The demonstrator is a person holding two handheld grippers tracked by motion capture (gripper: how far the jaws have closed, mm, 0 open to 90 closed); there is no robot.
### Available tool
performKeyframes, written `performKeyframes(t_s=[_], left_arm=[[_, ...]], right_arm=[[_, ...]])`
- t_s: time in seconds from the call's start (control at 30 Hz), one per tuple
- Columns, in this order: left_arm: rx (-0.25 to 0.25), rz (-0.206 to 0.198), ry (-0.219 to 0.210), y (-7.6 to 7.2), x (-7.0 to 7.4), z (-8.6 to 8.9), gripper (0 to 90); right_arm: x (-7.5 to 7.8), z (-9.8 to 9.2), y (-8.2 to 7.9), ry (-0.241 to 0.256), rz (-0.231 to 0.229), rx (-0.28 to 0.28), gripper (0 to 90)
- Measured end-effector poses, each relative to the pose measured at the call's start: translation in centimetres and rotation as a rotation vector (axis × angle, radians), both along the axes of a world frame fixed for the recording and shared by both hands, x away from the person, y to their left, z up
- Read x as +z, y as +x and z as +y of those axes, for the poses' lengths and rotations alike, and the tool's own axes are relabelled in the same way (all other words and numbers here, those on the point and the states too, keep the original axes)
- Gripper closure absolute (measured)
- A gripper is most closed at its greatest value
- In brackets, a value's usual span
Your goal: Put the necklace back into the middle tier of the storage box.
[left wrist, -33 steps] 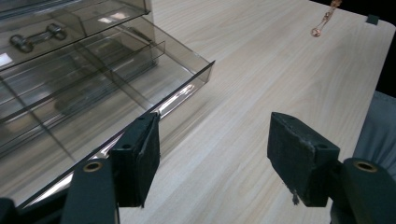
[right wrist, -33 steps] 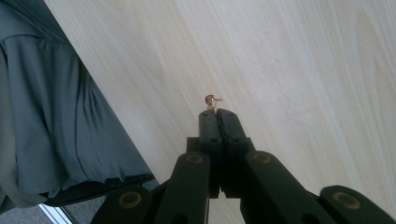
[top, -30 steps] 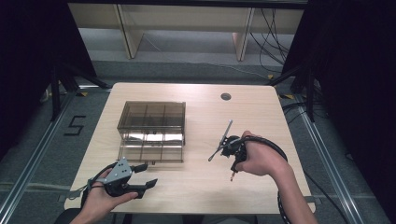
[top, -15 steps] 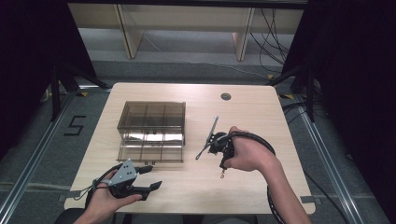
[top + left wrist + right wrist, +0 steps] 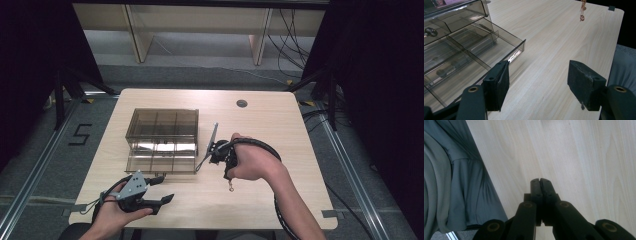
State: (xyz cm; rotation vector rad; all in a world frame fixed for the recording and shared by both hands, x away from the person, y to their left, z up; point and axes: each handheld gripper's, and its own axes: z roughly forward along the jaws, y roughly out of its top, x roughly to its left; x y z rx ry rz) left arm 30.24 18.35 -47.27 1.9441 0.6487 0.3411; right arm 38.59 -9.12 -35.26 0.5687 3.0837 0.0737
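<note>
Right gripper (image 5: 230, 181) has swung left toward the organizer box (image 5: 162, 140) since the earlier frame, jaws pressed together pinching a thin chain (image 5: 230, 186) that dangles above the table (image 5: 280, 125). Chain looks light, limp, snag-prone; pinch mid-length. Left gripper (image 5: 167, 189) rests jaws spread beside the pulled-out drawer (image 5: 474, 52), compartments apparently empty.

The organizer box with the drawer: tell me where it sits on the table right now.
In the high view the organizer box sits left of the table's centre, its drawer pulled toward the person, the left gripper just before it and the right gripper beside it.
</note>
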Motion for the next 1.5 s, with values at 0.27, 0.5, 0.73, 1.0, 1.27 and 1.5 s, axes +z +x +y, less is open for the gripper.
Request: performKeyframes(t_s=[0.27, 0.5, 0.73, 1.0, 1.27, 1.5], left_arm=[[-0.003, -0.02, 0.012, 0.0, 0.1, -0.3, 32.5], [-0.023, -0.022, -0.014, 0.3, 0.1, -1.3, 32.4], [-0.045, -0.063, -0.032, 1.2, 1.0, -3.3, 32.6], [-0.135, -0.072, -0.036, 2.0, 1.4, -6.0, 37.1], [-0.19, -0.058, -0.058, 2.7, 1.6, -7.7, 42.7], [-0.236, -0.055, -0.032, 3.2, 1.2, -8.8, 46.5]], right_arm=[[0.2, 1.2, 0.0, 0.01, -0.003, 0.044, 90.0], [0.5, 1.9, -0.1, 0.041, 0.007, 0.062, 90.0], [1.0, 2.8, -0.3, 0.048, 0.001, 0.078, 90.0], [1.1, 3.5, -0.3, 0.046, 0.002, 0.093, 90.0], [1.3, 3.9, -0.6, 0.036, 0.004, 0.089, 90.0], [1.3, 4.4, -0.6, 0.021, 0.006, 0.098, 90.0]])
